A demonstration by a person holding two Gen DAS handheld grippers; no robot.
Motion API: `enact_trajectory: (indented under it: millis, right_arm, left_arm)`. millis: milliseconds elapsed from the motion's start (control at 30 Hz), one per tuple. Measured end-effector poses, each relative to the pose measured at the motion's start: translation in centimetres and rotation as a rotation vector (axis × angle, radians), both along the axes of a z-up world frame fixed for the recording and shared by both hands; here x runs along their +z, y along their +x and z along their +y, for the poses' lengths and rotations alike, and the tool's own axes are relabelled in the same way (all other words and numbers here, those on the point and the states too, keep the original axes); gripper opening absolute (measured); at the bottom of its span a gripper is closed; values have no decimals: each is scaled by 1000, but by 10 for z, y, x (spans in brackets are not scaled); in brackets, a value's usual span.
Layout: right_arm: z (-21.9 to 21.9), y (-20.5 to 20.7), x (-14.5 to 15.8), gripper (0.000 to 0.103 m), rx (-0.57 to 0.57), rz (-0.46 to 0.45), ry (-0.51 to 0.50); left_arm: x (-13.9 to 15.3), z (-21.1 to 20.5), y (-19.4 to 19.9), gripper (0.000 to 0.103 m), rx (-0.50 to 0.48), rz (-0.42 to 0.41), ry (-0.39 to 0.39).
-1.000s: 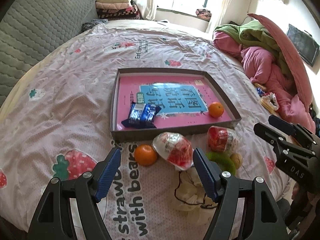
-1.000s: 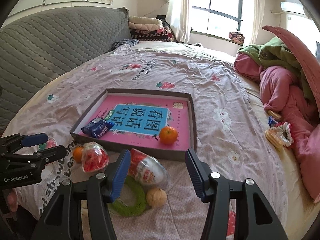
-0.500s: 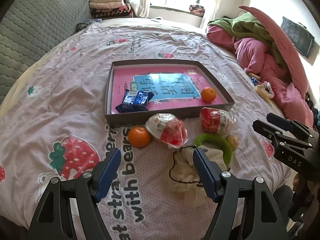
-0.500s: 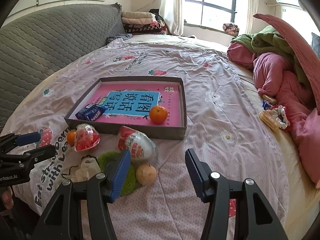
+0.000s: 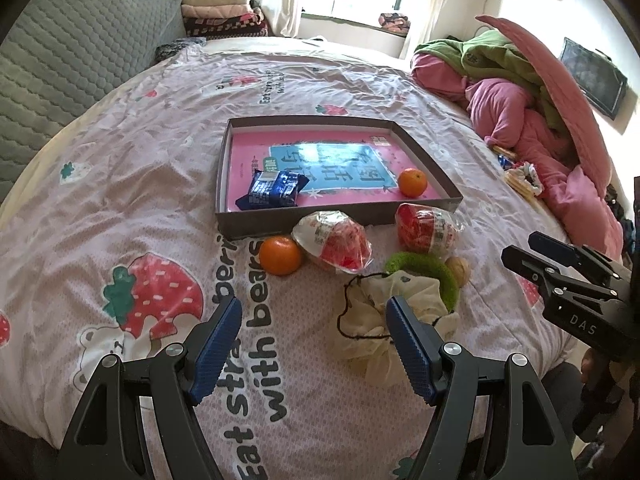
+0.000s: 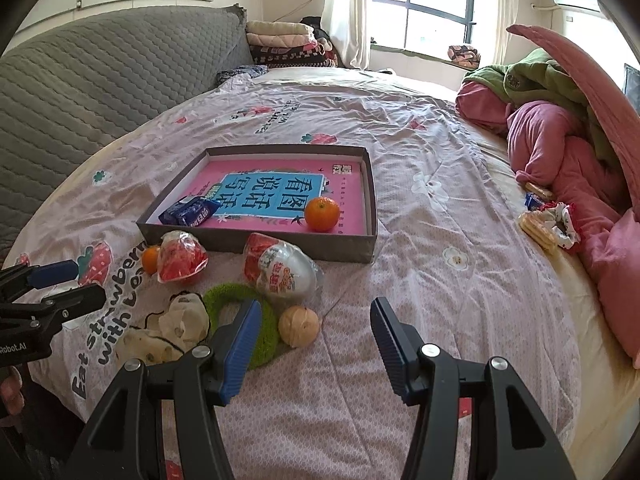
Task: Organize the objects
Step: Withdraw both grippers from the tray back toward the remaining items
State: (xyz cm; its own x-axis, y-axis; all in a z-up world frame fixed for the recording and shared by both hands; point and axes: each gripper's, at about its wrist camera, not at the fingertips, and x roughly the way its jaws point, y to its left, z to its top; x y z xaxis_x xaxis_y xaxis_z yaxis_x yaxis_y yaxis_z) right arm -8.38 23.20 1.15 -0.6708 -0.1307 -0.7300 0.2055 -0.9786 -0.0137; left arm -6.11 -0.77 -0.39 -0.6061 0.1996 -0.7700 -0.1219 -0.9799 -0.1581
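A: What's changed vs a sec ago?

B: Both views have pulled back from the bed and sit a bit lower. More of the strawberry-print pink bedsheet (image 5: 160, 184) shows in the foreground now, and the loose stuff sits further up the frame. No object has moved.

A: Grippers?

B: Left hand-held gripper (image 5: 314, 344) spread wide, nothing btwn its blue pads. Right hand-held gripper (image 6: 316, 340) also released, empty, jaws a bit narrower. Neither touches anything.

A: OK, near to far?

B: Nearest in left view: crumpled cream cloth pouch w/ black drawstring (image 5: 376, 316), just beyond the left fingers. Touching it, the fuzzy green ring (image 5: 436, 272), and beside that a small tan round ball (image 6: 299, 326). Next row: loose orange tangerine (image 5: 280, 256), and two egg-shaped plastic-wrapped red-and-white toys, left one (image 5: 334, 246), right one (image 5: 426, 226), both just outside the box's near wall.

A: And the box?

B: Shallow grey cardboard box (image 5: 304, 224) w/ a pink-and-blue book lining its floor. Inside: blue snack packet (image 5: 276, 188) near-left corner, second tangerine (image 5: 412, 182) near-right. Further off, pile of pink and green bedding (image 6: 560, 128) and the window.

A: Meaning for the task?

B: My read: two items in, six or so still out. The back-off looks like a reset btwn picks, no grasp underway. Next pick prob the pouch or tangerine for the left, ball or ring for the right.
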Motion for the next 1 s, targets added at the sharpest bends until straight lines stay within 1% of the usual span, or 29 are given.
enact_trajectory:
  millis: [367,667,1000]
  right_arm:
    - [3,14,-5,56,-2,-14,8]
    - [2,19,-5,57,3,-17,8]
    - [1,23,-7,56,7,-26,8]
  left_arm:
    - [-4,1,11,76,-19,-13,13]
    - [-5,11,18,76,-46,-15,3]
    - [-8,12,20,76,-44,-27,5]
